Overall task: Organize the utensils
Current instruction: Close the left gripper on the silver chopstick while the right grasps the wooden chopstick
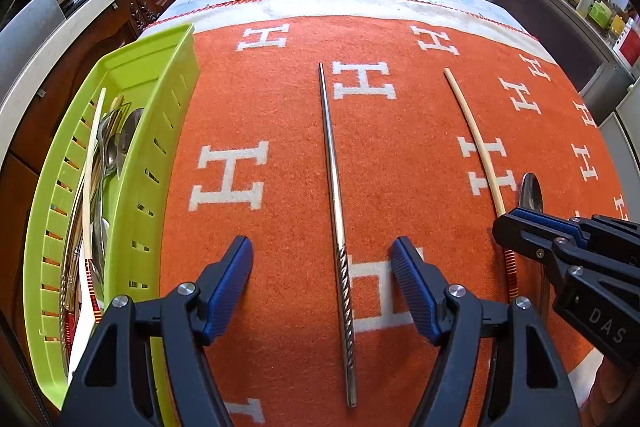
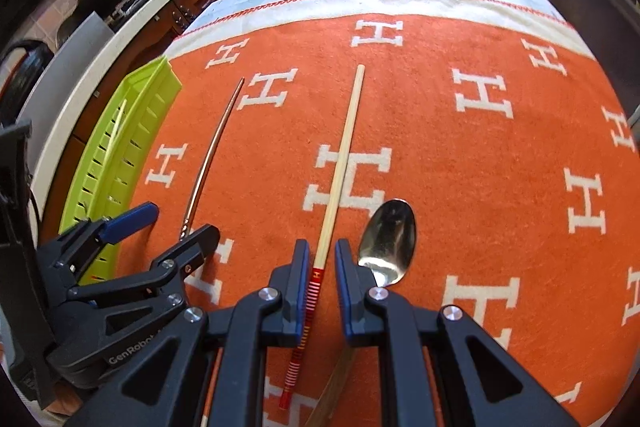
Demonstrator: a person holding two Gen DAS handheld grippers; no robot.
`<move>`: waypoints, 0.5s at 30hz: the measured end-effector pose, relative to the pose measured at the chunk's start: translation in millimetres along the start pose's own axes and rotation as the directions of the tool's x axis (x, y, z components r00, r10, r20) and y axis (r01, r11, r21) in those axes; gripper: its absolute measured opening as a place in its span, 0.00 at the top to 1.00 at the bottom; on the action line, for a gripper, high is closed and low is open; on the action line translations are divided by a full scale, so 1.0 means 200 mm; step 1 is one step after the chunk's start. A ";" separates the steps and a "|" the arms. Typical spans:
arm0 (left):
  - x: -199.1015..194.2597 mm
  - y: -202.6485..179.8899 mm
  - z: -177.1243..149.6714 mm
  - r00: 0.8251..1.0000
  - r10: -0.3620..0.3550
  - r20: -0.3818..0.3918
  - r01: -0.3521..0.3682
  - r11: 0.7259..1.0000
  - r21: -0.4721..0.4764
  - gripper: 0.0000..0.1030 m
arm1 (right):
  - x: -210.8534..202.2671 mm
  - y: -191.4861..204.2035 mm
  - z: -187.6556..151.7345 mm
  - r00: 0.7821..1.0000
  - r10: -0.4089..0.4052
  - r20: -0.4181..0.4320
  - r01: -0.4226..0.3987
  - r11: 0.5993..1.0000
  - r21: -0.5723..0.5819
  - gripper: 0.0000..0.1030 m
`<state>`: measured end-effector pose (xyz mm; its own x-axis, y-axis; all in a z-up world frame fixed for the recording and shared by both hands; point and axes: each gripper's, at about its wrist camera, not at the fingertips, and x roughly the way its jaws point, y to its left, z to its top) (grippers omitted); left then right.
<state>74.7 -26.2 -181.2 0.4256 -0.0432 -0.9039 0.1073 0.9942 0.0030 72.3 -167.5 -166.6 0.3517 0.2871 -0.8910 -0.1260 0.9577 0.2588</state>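
Far left sits a lime-green slotted plastic tray (image 1: 120, 75) already stuffed with spoons and chopsticks. Next over, the left gripper (image 1: 322, 279) hangs wide open with nothing in it, its ribbed blue pads straddling a slim metal chopstick (image 1: 336, 211) with a twisted handle, lying on the fuzzy orange H-print cloth (image 1: 280, 107). Then the right gripper (image 2: 322, 269), jaws nearly closed around a pale wooden chopstick (image 2: 340, 163) with a red-striped end; can't tell if they touch it. A shiny steel spoon (image 2: 388, 239) lies just right.

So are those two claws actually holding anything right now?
Neither. The left gripper straddles the metal chopstick; the right gripper straddles the wooden chopstick, without contact.
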 end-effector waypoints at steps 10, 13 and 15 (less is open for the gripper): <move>-0.02 -0.04 -0.01 1.000 -0.016 0.010 0.015 0.999 0.037 0.55 | 0.00 0.01 0.00 1.000 -0.013 0.012 0.013 1.000 -0.015 0.87; -0.03 -0.07 -0.01 1.000 -0.027 0.013 0.026 0.998 0.062 0.74 | 0.00 0.01 -0.01 1.000 -0.014 0.015 0.014 1.000 -0.019 0.87; -0.04 -0.09 -0.01 0.999 -0.035 0.013 0.034 0.997 0.075 0.88 | 0.00 0.01 -0.01 1.000 -0.013 0.018 0.013 1.000 -0.018 0.87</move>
<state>68.4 -43.2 -175.1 0.4332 -0.0792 -0.8978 0.1885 0.9821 0.0043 70.0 -166.6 -166.8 0.3698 0.2750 -0.8875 -0.1377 0.9609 0.2403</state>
